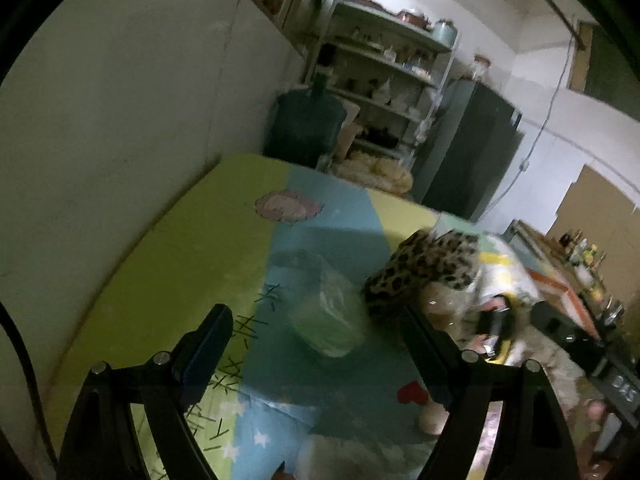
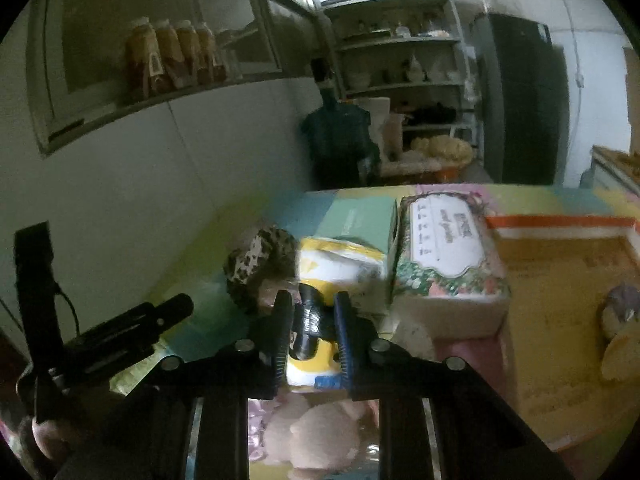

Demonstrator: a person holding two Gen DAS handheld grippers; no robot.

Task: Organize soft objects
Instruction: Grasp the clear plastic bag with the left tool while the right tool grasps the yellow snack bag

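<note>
Your right gripper (image 2: 311, 312) is clenched on the black strap (image 2: 310, 322); your left gripper (image 1: 316, 334) hangs released, its nearest target being the leopard-print plush (image 1: 424, 268) ahead-right.

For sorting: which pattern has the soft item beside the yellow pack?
Leopard print, tan with dark spots; clearest in left wrist view.

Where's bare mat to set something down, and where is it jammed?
Free: the green strip of mat along the wall, from the pink cartoon print to the near edge. Some room between the clear plastic bag and the left gripper. Crowded: right side, where the leopard-print plush, tissue boxes and the right gripper sit packed together.
</note>
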